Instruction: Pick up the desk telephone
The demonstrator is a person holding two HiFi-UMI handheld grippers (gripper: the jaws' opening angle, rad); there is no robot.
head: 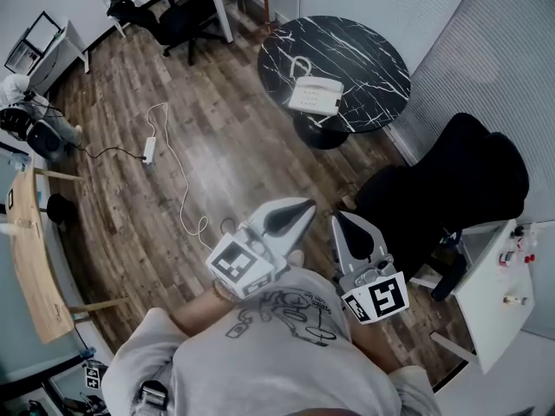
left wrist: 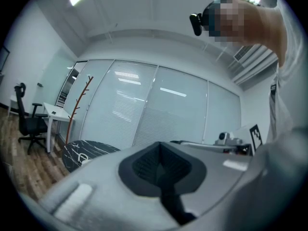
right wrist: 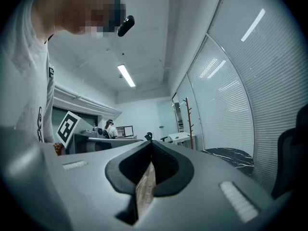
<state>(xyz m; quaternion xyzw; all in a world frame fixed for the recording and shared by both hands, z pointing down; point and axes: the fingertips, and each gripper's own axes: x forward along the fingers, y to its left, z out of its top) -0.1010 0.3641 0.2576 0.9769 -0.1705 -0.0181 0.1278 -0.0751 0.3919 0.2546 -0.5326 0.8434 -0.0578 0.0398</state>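
Since the phone [head: 316, 94] lies on the table [head: 373, 59], well apart from both grippers, I judge the step in hand to be the approach. Left gripper [head: 305, 206]: jaws fully together, nothing between them. Right gripper [head: 340, 218]: jaws fully together, likewise empty. Both are held close to the torso, pointing level toward the table.

Procedure, as I would run it: cross the floor [head: 173, 189], keeping clear of the chair [head: 451, 185] on the right and the cable [head: 178, 172] on the left. Open the jaws before the table edge, not over the phone. Take the body from both sides; the handset probably rests loose and could slide off if tilted.

Materials: the phone is white, smooth hard plastic, wedge-shaped, with a white cord looping beside it. The table is round, black with white veins, probably slick. The floor is wood plank. The pads [left wrist: 144, 166] are dark and ribbed, which should help grip
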